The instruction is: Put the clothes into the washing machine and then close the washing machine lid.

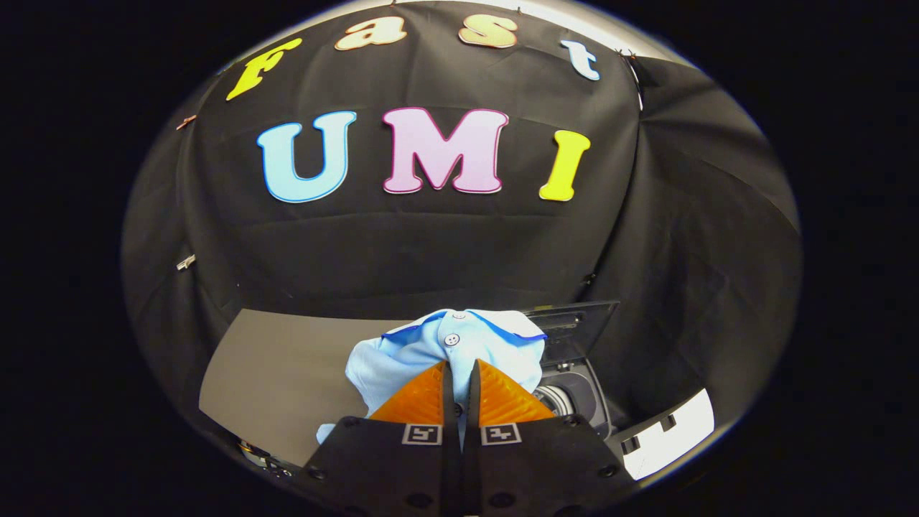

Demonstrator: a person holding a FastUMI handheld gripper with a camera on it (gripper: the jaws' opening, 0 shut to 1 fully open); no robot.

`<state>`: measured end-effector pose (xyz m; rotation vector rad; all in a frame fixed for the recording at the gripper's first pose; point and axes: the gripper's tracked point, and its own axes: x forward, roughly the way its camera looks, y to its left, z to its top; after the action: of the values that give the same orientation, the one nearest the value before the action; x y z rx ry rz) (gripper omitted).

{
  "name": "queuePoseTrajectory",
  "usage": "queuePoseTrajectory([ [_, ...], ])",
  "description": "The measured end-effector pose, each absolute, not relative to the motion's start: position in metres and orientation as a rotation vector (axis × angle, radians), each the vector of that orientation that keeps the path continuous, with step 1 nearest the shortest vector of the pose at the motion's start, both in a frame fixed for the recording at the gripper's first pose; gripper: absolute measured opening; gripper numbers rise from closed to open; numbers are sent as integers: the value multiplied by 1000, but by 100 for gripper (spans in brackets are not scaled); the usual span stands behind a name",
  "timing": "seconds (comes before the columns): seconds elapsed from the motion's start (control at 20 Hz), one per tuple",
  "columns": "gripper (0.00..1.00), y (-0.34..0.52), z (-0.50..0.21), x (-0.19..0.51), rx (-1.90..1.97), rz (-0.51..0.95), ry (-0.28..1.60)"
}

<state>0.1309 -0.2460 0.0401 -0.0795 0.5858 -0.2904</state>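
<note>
Gripper view: the claw (459,373) is clenched on a light blue shirt (445,352), both fingers (420,398) pressing a fold of its cloth between them. The shirt, with a darker blue collar edge and a white button, bunches up just ahead of the fingertips. Beyond it to the right stands the washing machine (574,395), its lid (574,327) raised. To the left lies a grey surface (280,373).
</note>
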Motion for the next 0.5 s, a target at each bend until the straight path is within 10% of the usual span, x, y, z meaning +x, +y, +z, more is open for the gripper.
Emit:
queuePoseTrajectory([
  [0.5, 5, -356, 21, 133, -59, -380, 607],
])
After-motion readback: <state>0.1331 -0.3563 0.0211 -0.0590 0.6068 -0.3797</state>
